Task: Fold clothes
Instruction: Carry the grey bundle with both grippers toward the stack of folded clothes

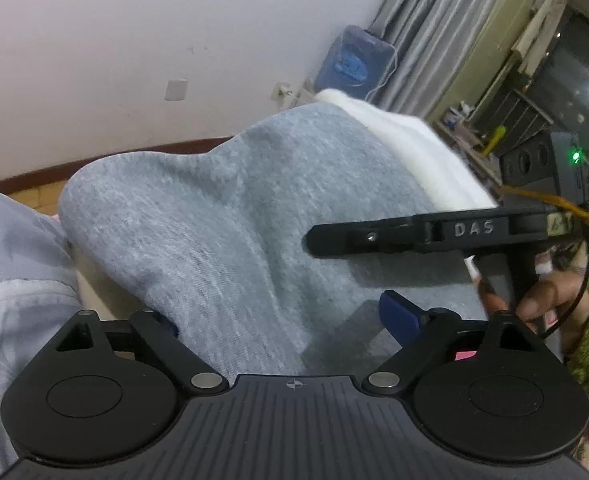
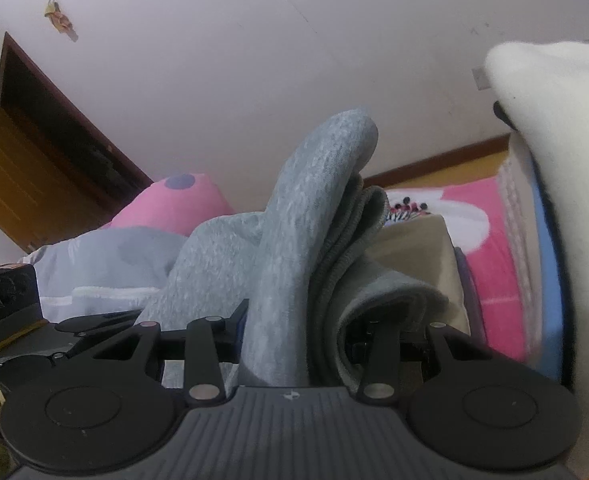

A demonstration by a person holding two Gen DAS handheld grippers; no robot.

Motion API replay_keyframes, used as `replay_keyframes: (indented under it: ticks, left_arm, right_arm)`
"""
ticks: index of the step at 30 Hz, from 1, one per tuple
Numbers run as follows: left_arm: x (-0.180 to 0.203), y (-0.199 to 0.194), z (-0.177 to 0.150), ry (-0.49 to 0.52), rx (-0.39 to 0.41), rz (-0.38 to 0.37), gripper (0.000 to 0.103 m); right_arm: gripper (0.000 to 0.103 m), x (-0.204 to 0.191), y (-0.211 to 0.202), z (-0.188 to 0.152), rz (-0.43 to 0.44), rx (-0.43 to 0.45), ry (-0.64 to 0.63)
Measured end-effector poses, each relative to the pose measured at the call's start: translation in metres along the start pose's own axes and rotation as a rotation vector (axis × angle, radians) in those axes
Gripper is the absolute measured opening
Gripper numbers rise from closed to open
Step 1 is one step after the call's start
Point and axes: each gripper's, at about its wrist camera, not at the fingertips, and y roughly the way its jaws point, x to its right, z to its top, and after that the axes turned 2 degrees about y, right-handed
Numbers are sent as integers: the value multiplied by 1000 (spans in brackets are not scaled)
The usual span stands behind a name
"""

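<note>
two grippers (image 1: 286, 320) (image 2: 294, 320) on show, one per hand. one grey garment (image 1: 222, 208), one white cloth (image 1: 414, 140), one pale lilac sheet (image 2: 106, 256). one pink pillow (image 2: 174, 200), one blue water jug (image 1: 354, 64), one hand (image 1: 542, 296).

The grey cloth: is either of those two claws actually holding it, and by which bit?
Both appear to. The right gripper pinches a bunched fold of the grey garment; the left gripper has a fold between its fingers.
</note>
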Motion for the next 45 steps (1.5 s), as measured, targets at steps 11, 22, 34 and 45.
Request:
replay_keyframes:
  ticks: [11, 22, 34, 45]
  left_arm:
    - [-16, -38, 2, 3, -144, 106, 99]
    - [7, -30, -5, 176, -84, 14, 99]
    - [22, 8, -21, 270, -168, -44, 99]
    - [1, 90, 85, 222, 35, 73, 102]
  right_arm:
    - [73, 43, -6, -11, -125, -43, 120]
    - [68, -52, -55, -37, -337, 109, -409]
    - [56, -48, -5, -77, -390, -35, -580]
    - [57, -29, 6, -82, -357, 21, -526]
